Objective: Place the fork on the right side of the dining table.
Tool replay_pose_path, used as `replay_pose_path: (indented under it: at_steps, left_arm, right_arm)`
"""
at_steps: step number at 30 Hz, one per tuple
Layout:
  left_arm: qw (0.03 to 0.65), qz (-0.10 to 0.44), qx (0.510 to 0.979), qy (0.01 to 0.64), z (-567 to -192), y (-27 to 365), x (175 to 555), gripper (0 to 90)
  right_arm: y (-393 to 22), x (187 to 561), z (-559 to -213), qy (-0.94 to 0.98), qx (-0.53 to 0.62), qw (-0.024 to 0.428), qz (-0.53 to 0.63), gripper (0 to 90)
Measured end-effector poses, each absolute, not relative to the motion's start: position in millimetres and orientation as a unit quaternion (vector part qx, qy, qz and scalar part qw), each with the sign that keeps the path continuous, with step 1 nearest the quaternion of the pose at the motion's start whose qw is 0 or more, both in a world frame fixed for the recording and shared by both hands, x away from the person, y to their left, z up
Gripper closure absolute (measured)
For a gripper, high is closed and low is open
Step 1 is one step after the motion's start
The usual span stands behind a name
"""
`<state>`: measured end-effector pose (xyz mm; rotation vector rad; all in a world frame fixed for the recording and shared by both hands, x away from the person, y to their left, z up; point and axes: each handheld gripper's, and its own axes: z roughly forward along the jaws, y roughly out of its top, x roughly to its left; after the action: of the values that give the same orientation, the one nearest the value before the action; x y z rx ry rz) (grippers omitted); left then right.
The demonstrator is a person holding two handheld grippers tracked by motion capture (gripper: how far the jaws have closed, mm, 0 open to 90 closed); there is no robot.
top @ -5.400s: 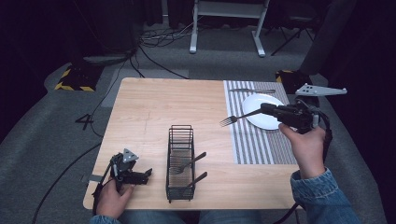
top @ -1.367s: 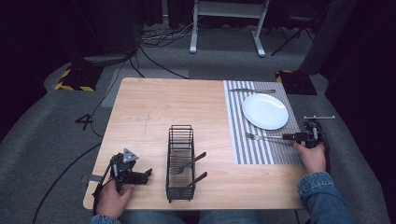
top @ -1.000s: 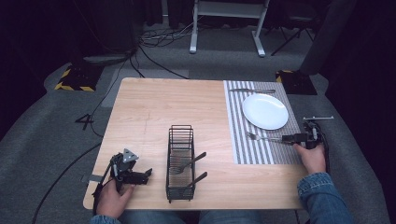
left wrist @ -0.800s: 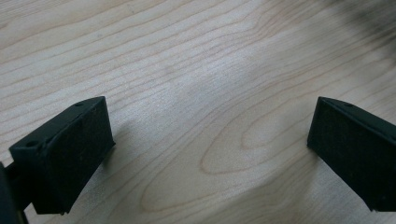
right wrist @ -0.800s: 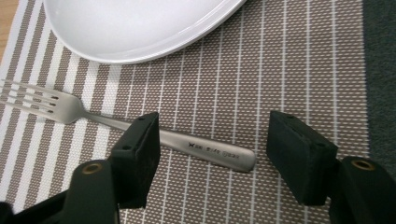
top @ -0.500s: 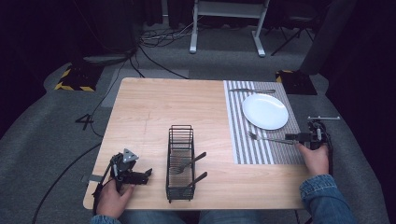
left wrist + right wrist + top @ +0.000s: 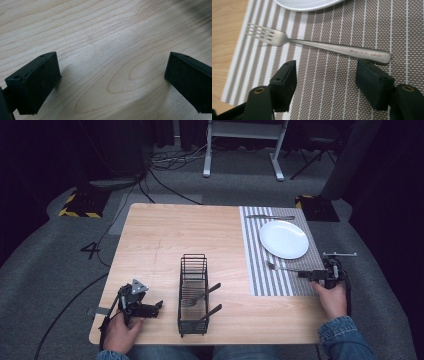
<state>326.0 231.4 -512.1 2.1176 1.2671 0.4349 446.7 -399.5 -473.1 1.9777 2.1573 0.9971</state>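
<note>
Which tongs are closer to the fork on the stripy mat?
The right tongs. They sit open just beside the fork on the striped mat, not holding it. The left tongs rest far off at the table's near left corner, beyond the black wire rack.

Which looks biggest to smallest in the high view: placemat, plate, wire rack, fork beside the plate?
1. Placemat
2. Wire rack
3. Plate
4. Fork
Rack and plate look close; the rack stands upright and nearer the camera, so that pair is unsure.
</note>
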Motion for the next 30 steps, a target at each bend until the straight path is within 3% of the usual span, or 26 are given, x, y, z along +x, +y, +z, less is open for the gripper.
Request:
replay_pose_path:
  at_steps: [21, 30]
  left_arm:
    - [0.312, 0.165, 0.803, 0.480, -512.1, 231.5, 326.0, 0.2]
    - [0.312, 0.165, 0.803, 0.480, -512.1, 231.4, 326.0, 0.2]
  right_arm:
    - [-407.0, 473.9, -483.9, 0.660, 0.654, 0.069, 0.363, 32.5]
    - [-404.4, 458.0, -456.9, 0.685, 0.619, 0.091, 0.375, 32.9]
